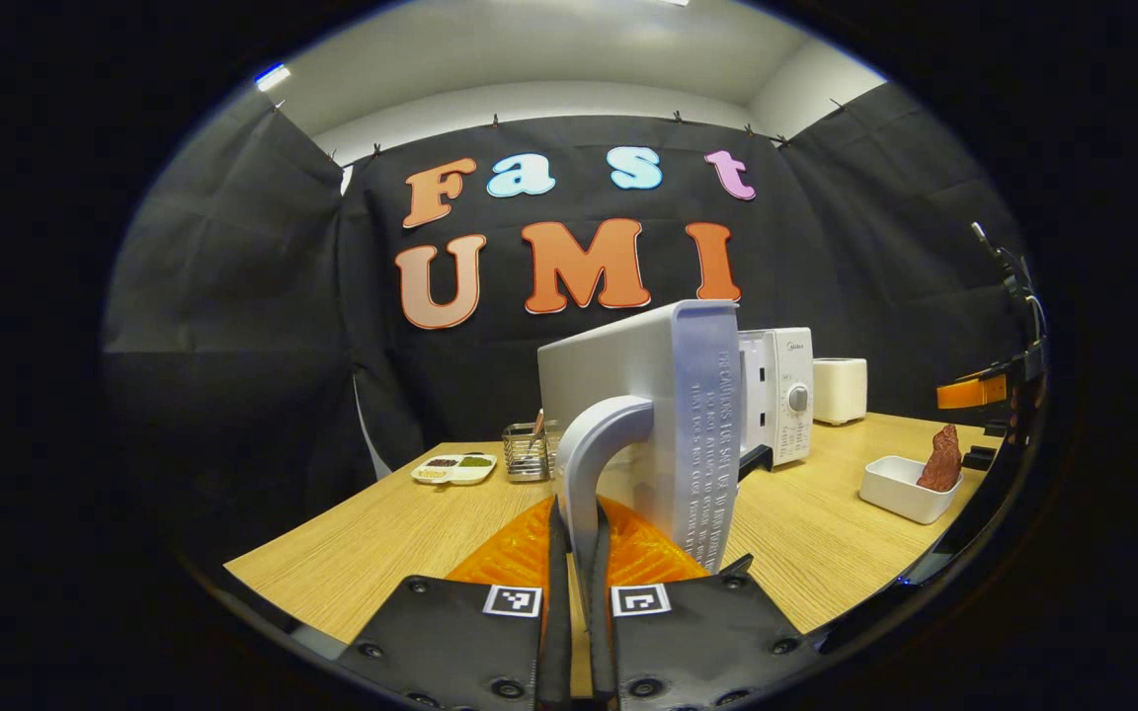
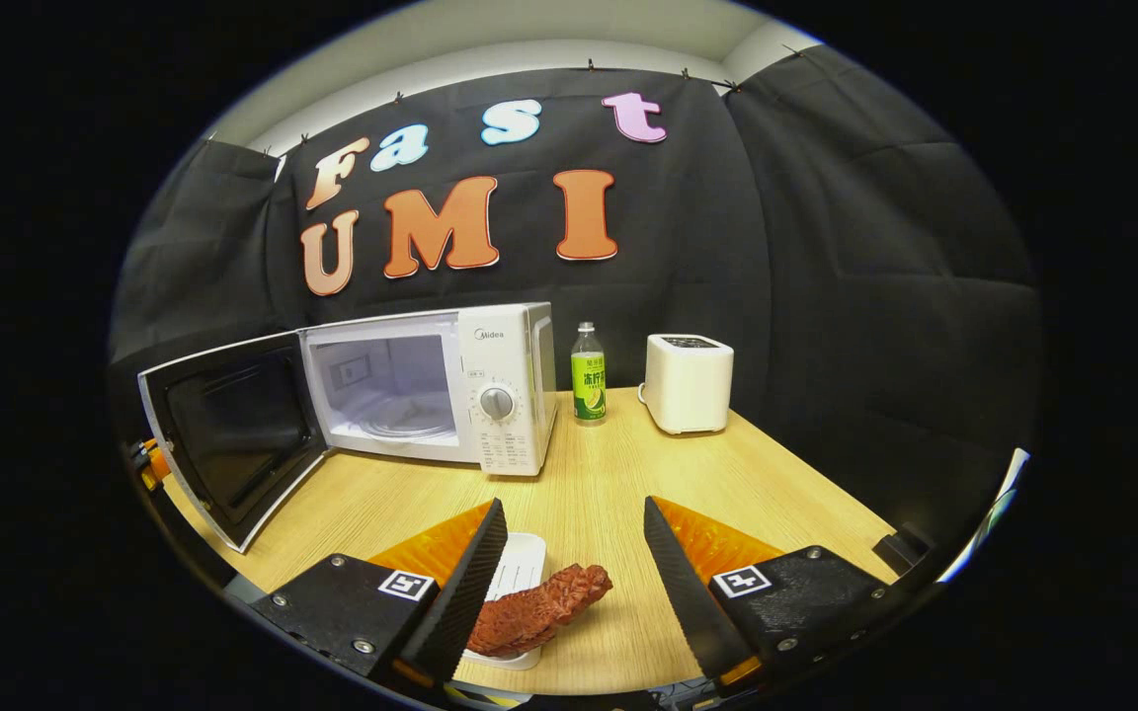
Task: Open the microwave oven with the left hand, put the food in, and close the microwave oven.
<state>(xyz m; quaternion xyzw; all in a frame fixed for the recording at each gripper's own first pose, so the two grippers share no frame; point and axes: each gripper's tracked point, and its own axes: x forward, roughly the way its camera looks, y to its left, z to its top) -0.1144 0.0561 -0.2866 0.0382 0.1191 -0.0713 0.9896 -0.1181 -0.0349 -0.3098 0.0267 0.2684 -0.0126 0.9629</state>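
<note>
The white microwave [image 2: 500,385] stands on the wooden table with its door [image 2: 233,434] swung wide open and the cavity [image 2: 386,390] bare inside. In the left gripper view my left gripper [image 1: 579,523] is shut on the door's white arched handle [image 1: 594,454], with the door's edge [image 1: 702,415] right in front. A reddish-brown piece of food [image 2: 539,607] leans in a small white dish [image 2: 522,561]. My right gripper [image 2: 573,506] hovers over it, open, the food low between its fingers. The same food [image 1: 943,460] and dish [image 1: 900,486] sit at the right of the left gripper view.
A green bottle [image 2: 587,373] and a white toaster [image 2: 688,383] stand right of the microwave. A divided condiment dish [image 1: 453,467] and a wire holder [image 1: 528,449] sit behind the open door. The table's front edge [image 1: 352,622] runs close below my left gripper.
</note>
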